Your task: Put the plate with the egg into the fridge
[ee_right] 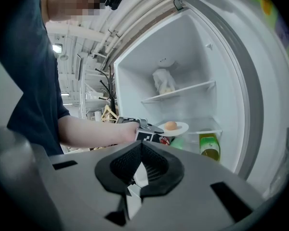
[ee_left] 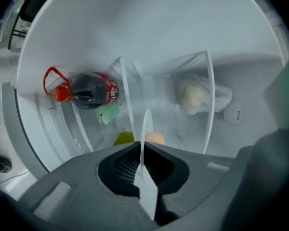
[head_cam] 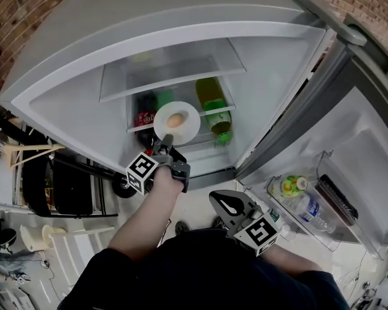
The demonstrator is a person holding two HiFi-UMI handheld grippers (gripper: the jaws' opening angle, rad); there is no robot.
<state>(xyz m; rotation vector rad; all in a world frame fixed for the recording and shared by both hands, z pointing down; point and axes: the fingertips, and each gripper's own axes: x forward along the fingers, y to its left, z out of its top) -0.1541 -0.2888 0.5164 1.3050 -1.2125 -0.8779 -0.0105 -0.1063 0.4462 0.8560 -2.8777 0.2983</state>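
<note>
Dark shirt (head_cam: 200, 270), open fridge (head_cam: 71, 102) (brick wall (head_cam: 26, 11)) — glass shelf (head_cam: 168, 73)

The plate (head_cam: 189, 126) is small, round and white. It is held level in the air at the mouth of the open fridge (head_cam: 181, 37), just in front of the fridge's lower shelf (ee_right: 211, 132) and a little above it. Its near rim is pinched between the closed jaws of the left gripper (head_cam: 166, 141). Along those jaws the plate shows edge-on, as a thin white line. The egg (head_cam: 176, 119) is pale brown and whole, and lies on its side near the middle of the plate. The fridge is white inside with clear shelves, and its door (head_cam: 368, 154) stands swung wide at the fridge's right.
</note>
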